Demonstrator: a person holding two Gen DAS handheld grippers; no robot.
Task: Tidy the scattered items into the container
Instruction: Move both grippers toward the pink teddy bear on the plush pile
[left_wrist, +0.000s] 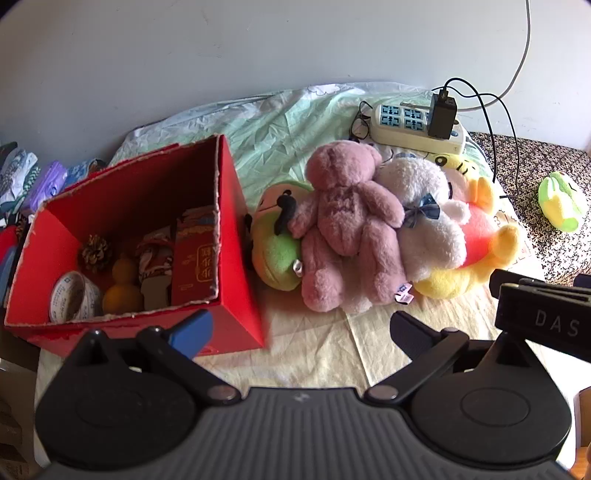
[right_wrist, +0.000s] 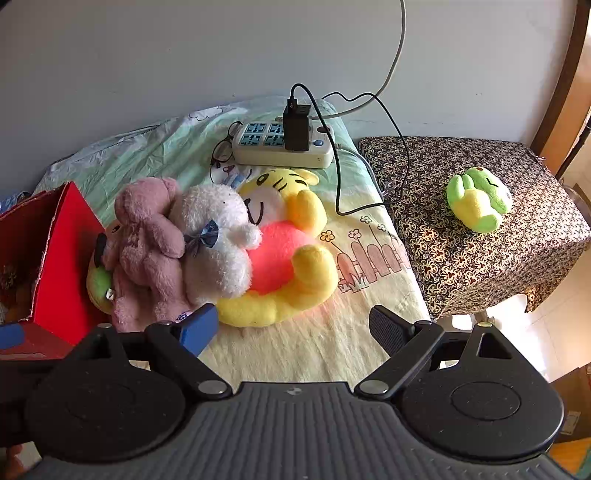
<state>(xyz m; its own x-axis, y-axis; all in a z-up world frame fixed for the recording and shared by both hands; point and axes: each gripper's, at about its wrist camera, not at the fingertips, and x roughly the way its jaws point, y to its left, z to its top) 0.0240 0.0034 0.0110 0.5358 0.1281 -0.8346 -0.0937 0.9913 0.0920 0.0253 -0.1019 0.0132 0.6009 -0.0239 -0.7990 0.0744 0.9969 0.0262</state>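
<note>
An open red box (left_wrist: 236, 236) stands at the left on the cloth-covered table; it also shows at the left edge of the right wrist view (right_wrist: 62, 258). Beside it lies a pile of plush toys: a pink bear (left_wrist: 347, 221) (right_wrist: 147, 240), a white bear with a blue bow (left_wrist: 424, 221) (right_wrist: 218, 243), a yellow tiger with a red belly (left_wrist: 476, 236) (right_wrist: 288, 254) and a green frog plush (left_wrist: 275, 240) (right_wrist: 98, 284). My left gripper (left_wrist: 301, 330) is open and empty in front of the pile. My right gripper (right_wrist: 293, 326) is open and empty near the tiger.
The box holds a tape roll (left_wrist: 74, 295), a pine cone (left_wrist: 96, 253), a yellow gourd (left_wrist: 122, 286) and red packets. A power strip with charger (right_wrist: 284, 142) and glasses (right_wrist: 223, 147) lie behind. A small green plush (right_wrist: 478, 199) lies on a patterned stool (right_wrist: 461, 258) at right.
</note>
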